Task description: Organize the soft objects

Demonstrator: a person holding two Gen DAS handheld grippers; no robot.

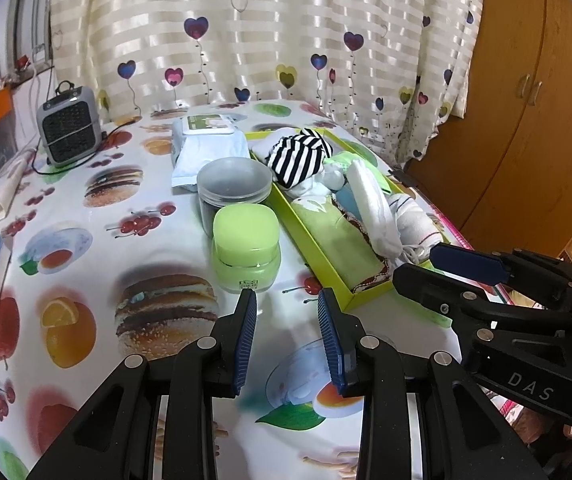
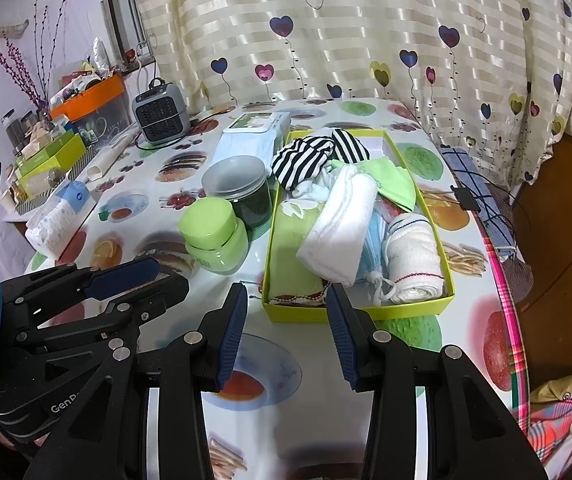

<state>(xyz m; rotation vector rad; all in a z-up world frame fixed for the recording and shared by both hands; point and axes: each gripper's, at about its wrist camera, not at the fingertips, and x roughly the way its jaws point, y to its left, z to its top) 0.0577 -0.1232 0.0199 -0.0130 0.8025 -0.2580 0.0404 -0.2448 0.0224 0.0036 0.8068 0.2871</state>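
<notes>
Beyond the open, empty right hand-held gripper point(image 2: 284, 300) lies the green box point(image 2: 406, 307), lengthwise away; the left hand-held gripper point(image 1: 288, 300), likewise open, is farther.

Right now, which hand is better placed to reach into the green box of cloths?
Probably the right. The right gripper hangs empty, open, at the near end of the green box, while the left gripper faces the green jar beside it.
</notes>
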